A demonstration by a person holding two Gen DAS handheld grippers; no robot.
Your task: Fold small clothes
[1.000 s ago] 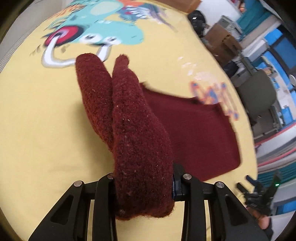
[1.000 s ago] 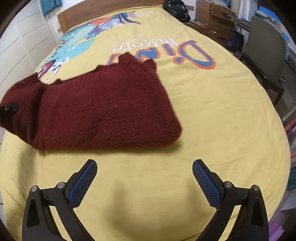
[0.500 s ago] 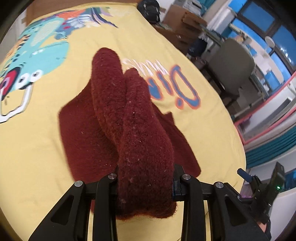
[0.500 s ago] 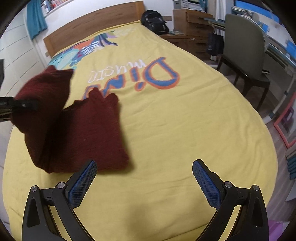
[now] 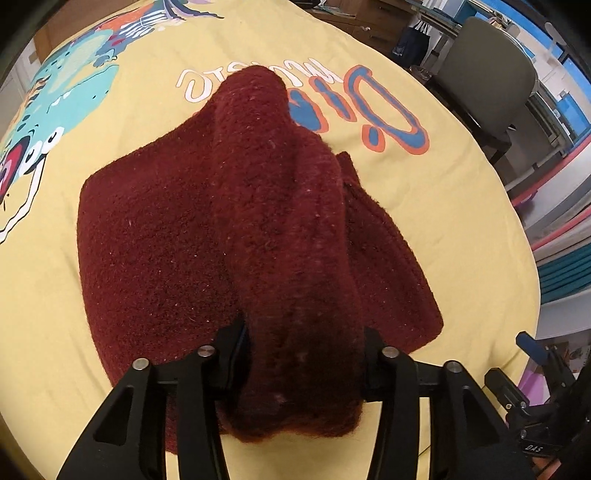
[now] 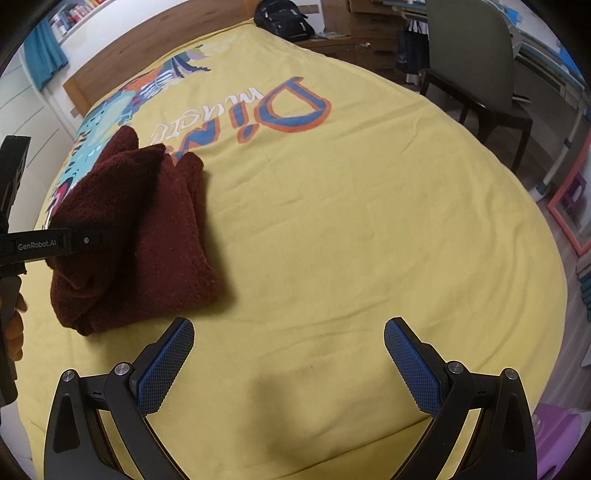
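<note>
A dark red knitted sweater lies partly folded on the yellow bedspread. My left gripper is shut on a thick fold of the sweater and holds it over the rest of the garment. In the right wrist view the sweater lies at the left, with the left gripper on its left side. My right gripper is open and empty, over bare bedspread to the right of the sweater, its blue pads wide apart.
The bedspread carries a dinosaur print and the word "Dino". A wooden headboard and a black backpack are at the far end. A grey chair and a wooden desk stand right of the bed.
My left gripper has carried the held fold over the rest of the sweater, which now lies doubled under it. The right gripper has stayed open and drawn back to the right.
</note>
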